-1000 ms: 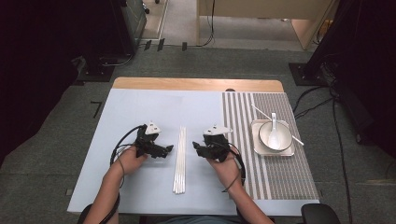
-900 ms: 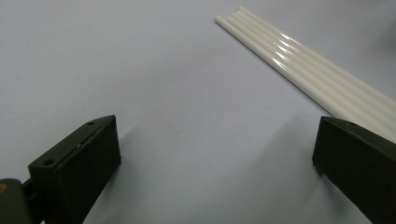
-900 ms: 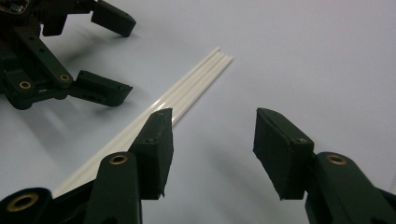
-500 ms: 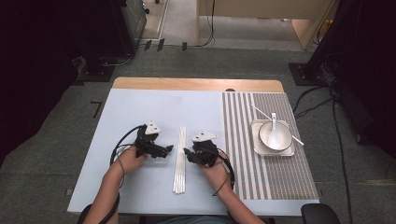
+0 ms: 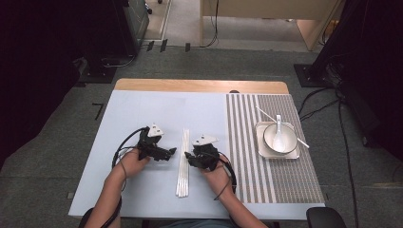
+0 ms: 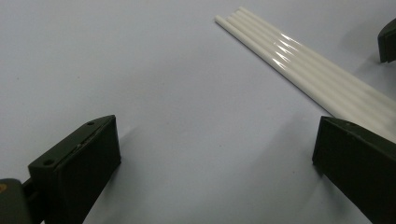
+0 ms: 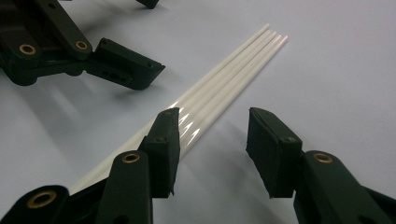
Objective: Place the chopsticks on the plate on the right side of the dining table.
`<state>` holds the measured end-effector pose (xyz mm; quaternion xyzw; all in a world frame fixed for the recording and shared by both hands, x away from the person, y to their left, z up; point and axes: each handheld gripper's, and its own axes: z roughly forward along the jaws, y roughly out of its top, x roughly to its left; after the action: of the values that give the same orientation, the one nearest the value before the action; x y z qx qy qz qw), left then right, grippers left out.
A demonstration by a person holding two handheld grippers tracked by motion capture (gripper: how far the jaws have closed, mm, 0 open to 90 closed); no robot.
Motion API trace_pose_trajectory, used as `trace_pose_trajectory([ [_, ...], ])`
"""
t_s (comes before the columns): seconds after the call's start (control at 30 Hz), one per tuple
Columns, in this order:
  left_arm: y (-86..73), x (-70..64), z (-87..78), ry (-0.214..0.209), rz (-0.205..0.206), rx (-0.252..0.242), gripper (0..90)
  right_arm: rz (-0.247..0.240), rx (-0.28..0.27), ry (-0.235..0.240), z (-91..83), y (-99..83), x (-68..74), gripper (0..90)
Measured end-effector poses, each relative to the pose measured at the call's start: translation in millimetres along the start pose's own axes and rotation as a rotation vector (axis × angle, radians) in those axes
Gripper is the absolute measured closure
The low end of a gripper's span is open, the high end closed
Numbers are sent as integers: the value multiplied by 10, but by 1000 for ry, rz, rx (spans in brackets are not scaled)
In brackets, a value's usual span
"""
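Several thin white sticks (image 5: 182, 161) lie side by side on the pale blue table (image 5: 142, 114), running away from the person. My left gripper (image 5: 173, 151) rests just left of them with its jaws wide open and nothing between them; in the left gripper view (image 6: 215, 140) the sticks (image 6: 308, 70) lie at the upper right. My right gripper (image 5: 187, 156) is at the sticks' right side, pointing left. In the right gripper view (image 7: 212, 126) it is open, its left jaw sits over the sticks (image 7: 233, 70), and the left gripper (image 7: 93, 51) faces it.
On the striped mat (image 5: 266, 175) at the right stands a square tray (image 5: 260, 151) holding a white bowl (image 5: 271, 137) with a spoon (image 5: 278, 124). A thin white stick (image 5: 304, 142) lies across the tray. The table's wooden far edge (image 5: 199, 85) is behind.
My right gripper has moved left across the table, from beside the mat to the white sticks. The left gripper and the sticks have stayed put.
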<state>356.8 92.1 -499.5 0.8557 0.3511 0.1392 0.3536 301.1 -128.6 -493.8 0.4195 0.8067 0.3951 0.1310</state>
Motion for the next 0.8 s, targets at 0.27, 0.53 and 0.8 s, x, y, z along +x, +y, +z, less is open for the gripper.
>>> trace_pose_trajectory([
  [0.27, 0, 0, 0, 0, 0, 0, 5, -2, 5, -2, 3, -23, -2, 579],
  [0.53, 0, 0, 0, 0, 0, 0, 5, -2, 9, -15, -21, -34, -48, 688],
  [0.8, -1, -1, 0, 1, 0, -1, 5, 19, 28, -11, -52, -19, -135, 792],
])
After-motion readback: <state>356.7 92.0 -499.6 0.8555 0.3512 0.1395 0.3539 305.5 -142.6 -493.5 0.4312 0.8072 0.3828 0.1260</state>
